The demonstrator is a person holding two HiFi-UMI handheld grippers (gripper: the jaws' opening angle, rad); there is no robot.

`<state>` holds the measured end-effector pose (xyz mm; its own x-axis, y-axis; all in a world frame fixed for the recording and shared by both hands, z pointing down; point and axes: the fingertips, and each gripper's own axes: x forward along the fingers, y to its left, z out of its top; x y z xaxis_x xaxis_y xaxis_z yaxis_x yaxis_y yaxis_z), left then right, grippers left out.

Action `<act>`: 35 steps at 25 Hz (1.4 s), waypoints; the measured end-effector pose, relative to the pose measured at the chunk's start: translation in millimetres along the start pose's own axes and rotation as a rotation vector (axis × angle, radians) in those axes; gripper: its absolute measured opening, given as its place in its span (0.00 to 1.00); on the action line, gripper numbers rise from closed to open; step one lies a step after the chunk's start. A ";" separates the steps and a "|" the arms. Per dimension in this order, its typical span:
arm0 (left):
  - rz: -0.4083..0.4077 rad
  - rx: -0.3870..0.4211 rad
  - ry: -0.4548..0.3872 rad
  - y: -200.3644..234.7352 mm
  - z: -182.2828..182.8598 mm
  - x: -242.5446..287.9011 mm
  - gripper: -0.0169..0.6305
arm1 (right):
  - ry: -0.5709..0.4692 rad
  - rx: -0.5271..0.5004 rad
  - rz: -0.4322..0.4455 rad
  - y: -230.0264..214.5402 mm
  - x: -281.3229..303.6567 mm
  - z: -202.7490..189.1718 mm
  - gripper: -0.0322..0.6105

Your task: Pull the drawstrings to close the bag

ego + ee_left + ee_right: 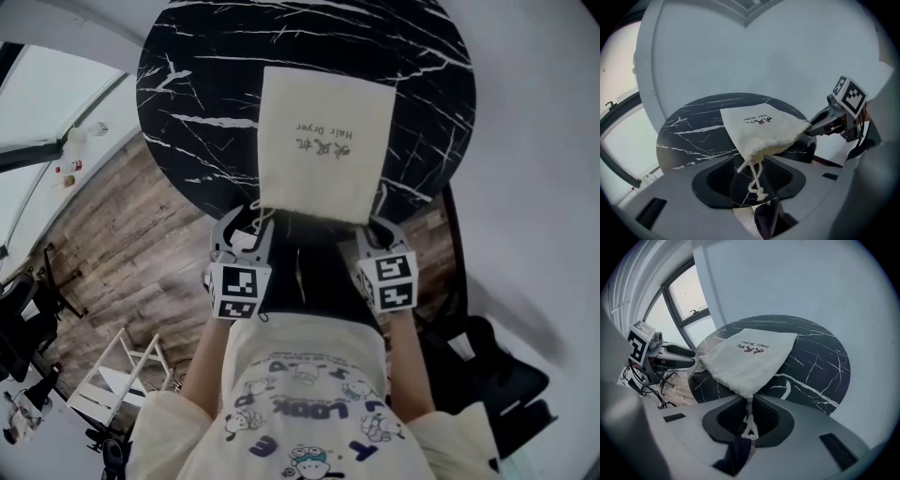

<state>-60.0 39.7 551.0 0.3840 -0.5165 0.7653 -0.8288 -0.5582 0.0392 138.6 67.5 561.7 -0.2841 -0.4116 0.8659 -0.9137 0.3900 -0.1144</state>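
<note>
A cream drawstring bag (323, 141) with dark print lies flat on the round black marble table (197, 84), its gathered mouth at the near edge. My left gripper (246, 239) is at the mouth's left corner. Its jaws (750, 158) stand wide open, and the left drawstring (757, 180), knotted at its end, hangs loose between them. My right gripper (382, 234) is at the right corner. Its jaws (749, 397) are pinched on the right drawstring (749, 420), which runs out of the bag (745, 359).
The table's near edge (309, 225) lies just under both grippers. A wooden floor (122, 244) spreads to the left, with a white rack (117, 375) and a black chair (23, 309) on it. Pale walls surround the table's far side.
</note>
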 end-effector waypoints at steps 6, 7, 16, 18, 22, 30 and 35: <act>-0.045 0.077 0.076 -4.8 -5.6 19.8 0.39 | -0.012 0.020 0.014 -1.0 -1.2 4.2 0.13; -0.052 0.083 0.090 -5.7 -6.4 23.4 0.39 | -0.013 0.022 0.018 -0.8 -1.7 5.3 0.13; -0.056 0.082 0.182 -4.3 -15.5 35.6 0.26 | -0.042 0.032 0.012 -3.7 -6.5 16.7 0.13; -0.050 0.065 0.202 -2.9 -16.5 35.2 0.21 | -0.045 0.029 0.003 -5.7 -7.4 19.0 0.13; -0.048 0.053 0.216 0.7 -14.4 31.9 0.14 | -0.052 0.036 -0.019 -11.7 -10.5 22.6 0.13; -0.057 -0.028 0.205 7.4 -8.8 21.3 0.12 | -0.004 0.005 -0.058 -17.0 -7.5 15.9 0.13; -0.035 -0.069 0.216 12.3 -11.5 20.2 0.12 | 0.012 -0.001 -0.093 -18.6 -8.0 11.7 0.15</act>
<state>-67.1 29.9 574.3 0.3233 -0.3422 0.8822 -0.8451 -0.5238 0.1065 154.5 53.9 551.3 -0.1948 -0.4362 0.8785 -0.9358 0.3511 -0.0332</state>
